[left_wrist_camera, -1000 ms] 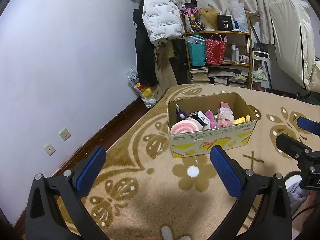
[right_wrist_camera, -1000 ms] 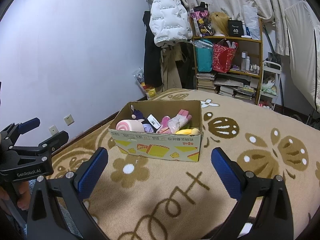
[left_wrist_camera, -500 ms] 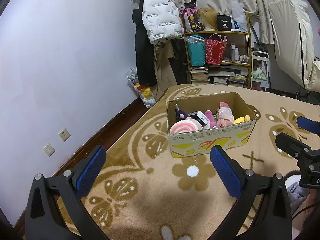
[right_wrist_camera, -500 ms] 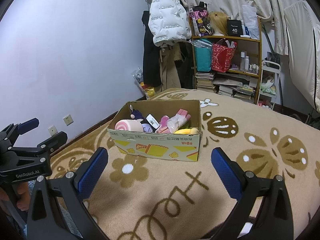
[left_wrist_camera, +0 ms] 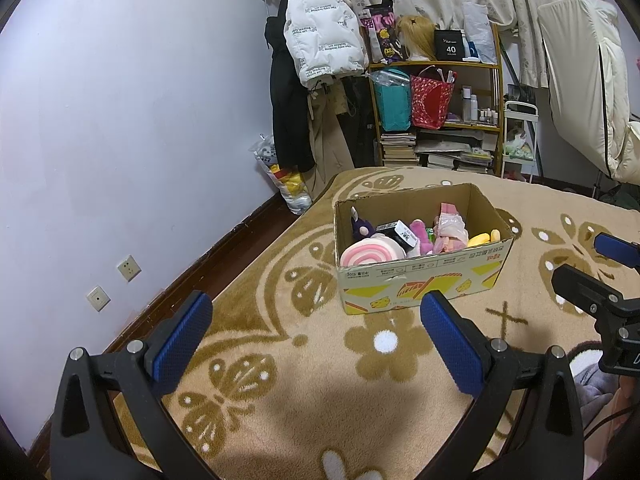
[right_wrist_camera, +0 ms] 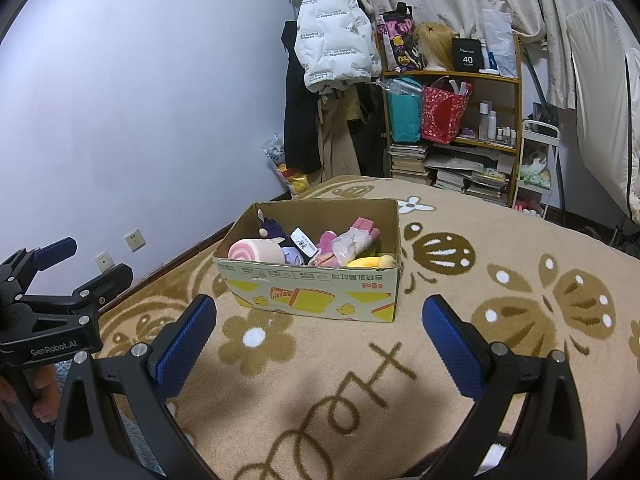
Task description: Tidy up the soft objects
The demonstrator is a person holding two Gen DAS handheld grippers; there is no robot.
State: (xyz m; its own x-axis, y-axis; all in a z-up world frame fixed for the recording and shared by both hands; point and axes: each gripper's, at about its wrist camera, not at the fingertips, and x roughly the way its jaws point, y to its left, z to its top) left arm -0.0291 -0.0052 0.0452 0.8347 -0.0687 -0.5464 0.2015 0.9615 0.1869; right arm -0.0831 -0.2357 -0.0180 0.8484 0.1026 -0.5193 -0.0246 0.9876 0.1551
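Observation:
A cardboard box (left_wrist_camera: 424, 284) (right_wrist_camera: 316, 294) stands on the tan patterned carpet, full of soft toys: a pink swirl roll plush (left_wrist_camera: 370, 254) (right_wrist_camera: 252, 249), a purple plush (left_wrist_camera: 362, 225), pink toys (right_wrist_camera: 352, 240) and a yellow plush (left_wrist_camera: 482, 238) (right_wrist_camera: 372, 261). My left gripper (left_wrist_camera: 316, 336) is open and empty, held short of the box. My right gripper (right_wrist_camera: 320, 340) is open and empty, also short of the box. Each gripper shows at the edge of the other's view.
The carpet (left_wrist_camera: 280, 400) ends at a dark wood floor strip along the left wall (left_wrist_camera: 120, 140). A cluttered shelf (left_wrist_camera: 436, 120), hanging coats (left_wrist_camera: 320, 40) and a plastic bag (left_wrist_camera: 288, 184) stand behind the box.
Both views have shifted only slightly; the box and toys have not moved, and both grippers stay open.

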